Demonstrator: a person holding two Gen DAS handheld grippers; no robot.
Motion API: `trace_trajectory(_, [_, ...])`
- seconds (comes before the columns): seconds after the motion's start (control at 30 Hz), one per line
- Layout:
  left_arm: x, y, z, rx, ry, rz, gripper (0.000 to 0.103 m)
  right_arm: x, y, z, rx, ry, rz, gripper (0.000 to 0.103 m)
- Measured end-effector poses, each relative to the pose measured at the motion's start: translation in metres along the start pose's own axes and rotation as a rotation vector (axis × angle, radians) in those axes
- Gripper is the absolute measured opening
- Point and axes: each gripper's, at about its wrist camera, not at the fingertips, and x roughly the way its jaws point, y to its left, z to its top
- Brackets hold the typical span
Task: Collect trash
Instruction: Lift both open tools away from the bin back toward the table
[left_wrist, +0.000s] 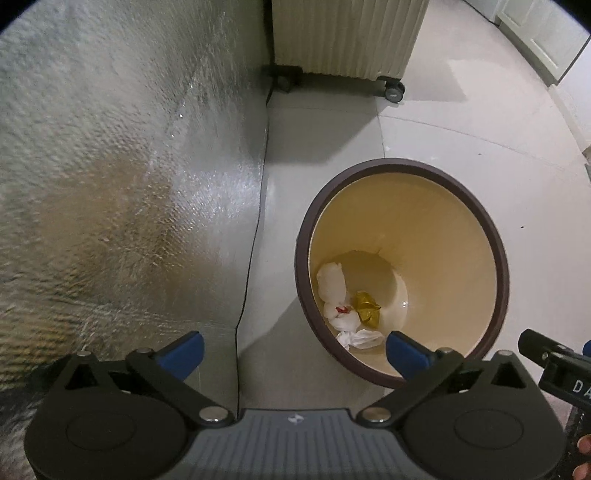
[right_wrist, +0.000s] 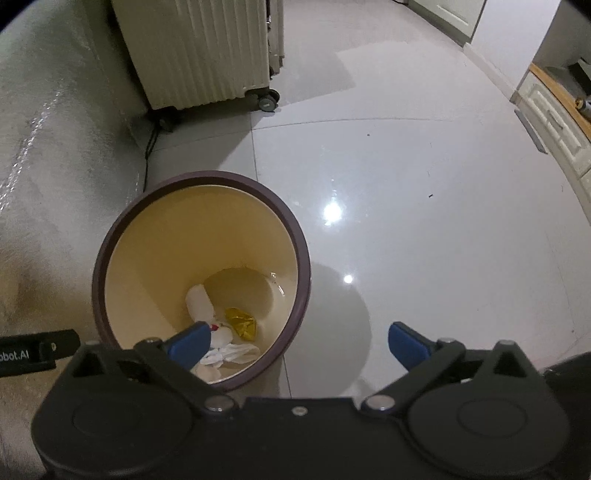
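A round bin with a dark brown rim (left_wrist: 491, 229) (right_wrist: 295, 229) and cream inside stands on the tiled floor. On its bottom lie white crumpled tissues (left_wrist: 332, 282) (right_wrist: 197, 302), one with red marks, and a gold wrapper (left_wrist: 365, 308) (right_wrist: 242, 322). My left gripper (left_wrist: 295, 349) hangs open above the bin's left side, blue fingers (left_wrist: 184, 349) wide apart with nothing between them. My right gripper (right_wrist: 297, 347) is open too, left fingertip over the bin, right one over bare floor. Part of the right gripper (left_wrist: 554, 363) shows at the left wrist view's right edge.
A silvery textured mat (left_wrist: 129, 184) (right_wrist: 55, 166) lies left of the bin. A cream ribbed suitcase on wheels (left_wrist: 347, 37) (right_wrist: 207, 51) stands behind it. Glossy floor tiles (right_wrist: 424, 221) stretch to the right. White cabinets (right_wrist: 554, 122) line the far right.
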Motion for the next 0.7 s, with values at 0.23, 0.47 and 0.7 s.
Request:
trace_trajectory(0.23, [-0.038,0.005,-0.014,0.001,-0.044,-0.021,0.103,-0.032,0.002,-0.010,-0.032,-0.019,-0.003,0.103])
trace_trajectory(0.47, [-0.078,0.006,-0.037,0.025,-0.072,-0.040,0.103,-0.080,0.002,-0.024,-0.058,-0.056,0.005,0.103])
trace_trajectory(0.7, [-0.120,0.000,-0.063,0.068,-0.107,-0.062,0.103,-0.141,-0.009,-0.037,-0.037,-0.127,0.003,0.103])
